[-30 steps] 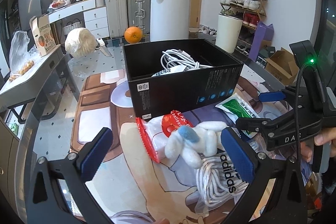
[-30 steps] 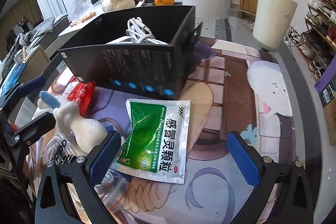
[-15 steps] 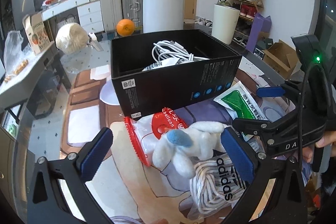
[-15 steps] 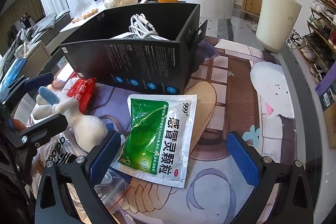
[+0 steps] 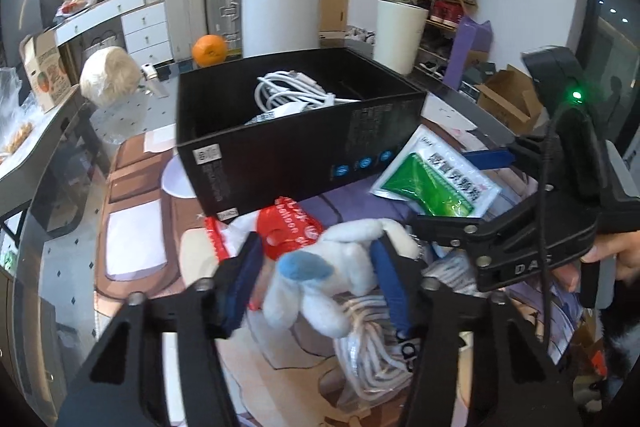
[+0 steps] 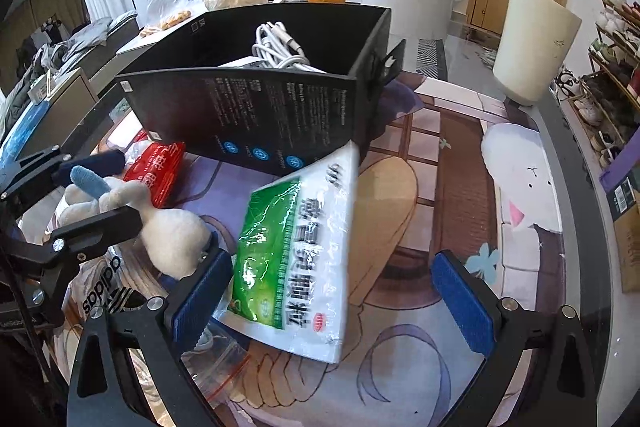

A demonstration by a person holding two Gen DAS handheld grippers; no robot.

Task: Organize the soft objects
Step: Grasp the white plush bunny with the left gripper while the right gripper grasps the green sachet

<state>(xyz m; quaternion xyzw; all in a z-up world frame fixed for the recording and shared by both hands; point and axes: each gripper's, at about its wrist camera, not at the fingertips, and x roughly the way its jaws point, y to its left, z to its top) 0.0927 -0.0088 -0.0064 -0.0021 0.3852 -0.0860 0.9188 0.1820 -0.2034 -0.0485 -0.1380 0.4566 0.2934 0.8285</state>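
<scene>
Plush toy (image 5: 340,267): white, one blue ear, lying on the surface in front of the black box (image 5: 296,147), on top of a bagged white cord.
Left gripper (image 5: 316,283): jaws narrowed around the plush body, blue pads touching or nearly touching both flanks; firm clamp cannot be confirmed.
Right gripper (image 6: 332,291): jaws wide, holding nothing; green sachet (image 6: 296,251) lies between them, its far end tipped up against the box wall.
Risk, plush: grip sits near the head and ear; soft filling may compress and slip out on the lift.
Risk, snag: red balloon pack (image 5: 288,231) touches the plush and the left pad; it could be dragged up too.
Risk, collision: both grippers work close together; the right frame crosses just beside the plush.
Risk, box: white cables (image 5: 292,95) already fill part of it; plush may perch on top, not settle.
Writing: "adidas" on the cord bag (image 6: 104,283); "balloon" on the red pack; "999" and Chinese characters on the sachet, blurred; "DAS" on the right gripper body.
</scene>
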